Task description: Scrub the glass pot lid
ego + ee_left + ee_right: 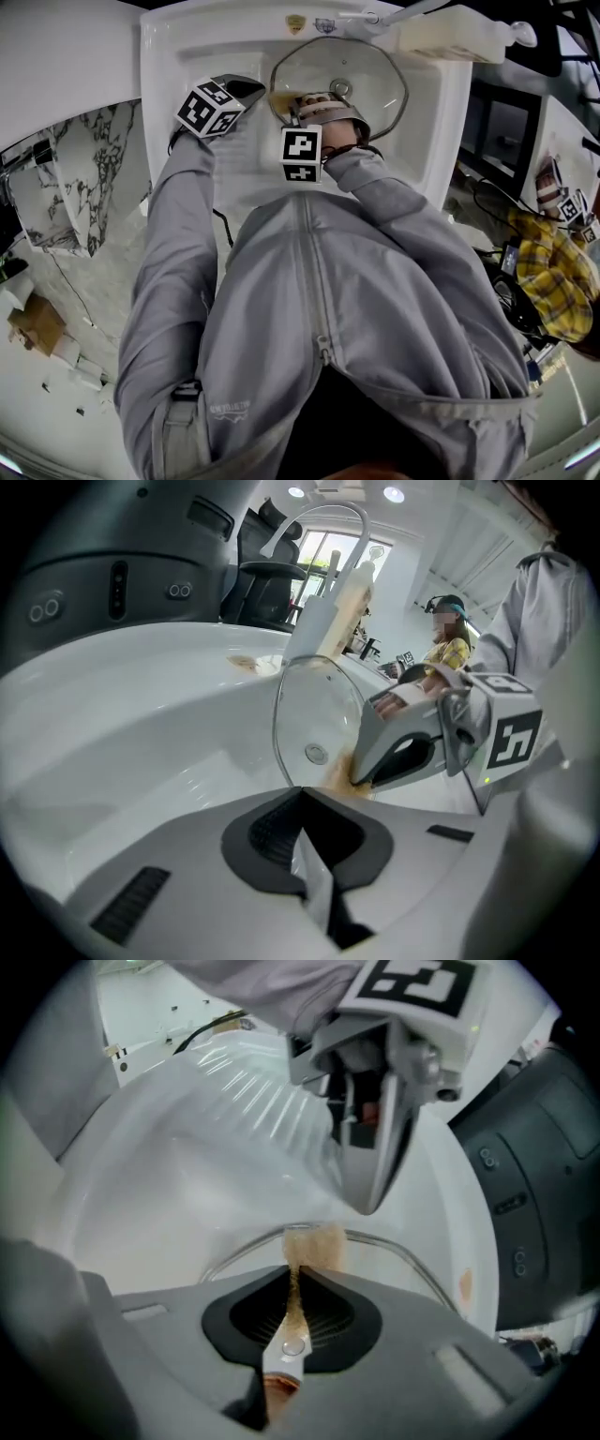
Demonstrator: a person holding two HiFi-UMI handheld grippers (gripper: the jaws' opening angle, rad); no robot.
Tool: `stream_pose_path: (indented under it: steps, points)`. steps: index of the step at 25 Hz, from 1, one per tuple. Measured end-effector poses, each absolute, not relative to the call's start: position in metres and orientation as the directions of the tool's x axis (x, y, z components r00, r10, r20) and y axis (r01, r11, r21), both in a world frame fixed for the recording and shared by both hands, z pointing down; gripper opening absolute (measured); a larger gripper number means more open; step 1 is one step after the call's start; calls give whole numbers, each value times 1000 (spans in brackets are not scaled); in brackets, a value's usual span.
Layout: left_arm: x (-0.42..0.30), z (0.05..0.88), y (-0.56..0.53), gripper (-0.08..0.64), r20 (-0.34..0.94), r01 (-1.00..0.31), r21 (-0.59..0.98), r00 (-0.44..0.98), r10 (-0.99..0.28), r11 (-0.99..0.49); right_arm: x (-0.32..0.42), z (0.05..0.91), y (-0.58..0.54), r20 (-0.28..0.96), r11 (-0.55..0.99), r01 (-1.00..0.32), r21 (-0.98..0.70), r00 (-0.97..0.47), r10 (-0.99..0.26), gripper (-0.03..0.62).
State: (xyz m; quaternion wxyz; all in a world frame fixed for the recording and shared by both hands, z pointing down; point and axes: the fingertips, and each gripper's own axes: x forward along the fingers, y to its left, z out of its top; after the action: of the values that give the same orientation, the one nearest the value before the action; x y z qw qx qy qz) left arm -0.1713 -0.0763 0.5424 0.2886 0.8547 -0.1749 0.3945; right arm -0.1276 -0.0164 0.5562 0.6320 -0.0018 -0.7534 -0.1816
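The glass pot lid (361, 70) stands tilted in the white sink's basin (169, 56). My left gripper (265, 97) is at its left edge. In the left gripper view the lid (314, 719) runs rim-first down into my left gripper (302, 794), which is shut on that rim. My right gripper (298, 103) is shut on a thin brown scrub pad (314, 1246). The pad sticks out past my right gripper (295, 1272) and lies against the lid's rim (403, 1251). From the left gripper view the pad (342, 775) shows at the lid's lower edge.
A faucet (394, 14) and a cream soap bottle (459, 33) stand at the sink's back edge. The drain (316, 754) shows through the glass. A brown smear (246, 663) marks the sink's rim. A person in yellow plaid (553, 272) sits at the right.
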Motion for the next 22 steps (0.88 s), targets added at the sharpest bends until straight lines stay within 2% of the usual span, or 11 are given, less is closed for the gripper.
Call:
stream_pose_path:
  steps: [3, 12, 18, 19, 20, 21, 22]
  points:
    - [-173, 542, -77, 6, 776, -541, 342, 624, -94, -768, -123, 569, 1, 969, 923, 306, 233, -148, -195, 29]
    - [-165, 535, -86, 8, 755, -587, 311, 630, -181, -747, -116, 584, 28, 999, 916, 401, 26, 18, -36, 29]
    - [-153, 529, -100, 11, 739, -582, 279, 638, -217, -764, -105, 559, 5, 991, 922, 364, 134, -37, -129, 29]
    - [-152, 529, -103, 22, 740, -583, 276, 636, -218, -764, -101, 553, -5, 987, 927, 338, 163, -54, -154, 29]
    - [-149, 530, -106, 78, 742, -581, 275, 635, -216, -766, -96, 546, -16, 981, 933, 303, 194, -69, -182, 29]
    - [-146, 530, -108, 167, 742, -577, 276, 636, -211, -769, -89, 539, -29, 974, 939, 260, 226, -83, -212, 29]
    - [-143, 531, -111, 179, 742, -573, 278, 638, -206, -771, -82, 531, -44, 965, 943, 210, 259, -95, -244, 29]
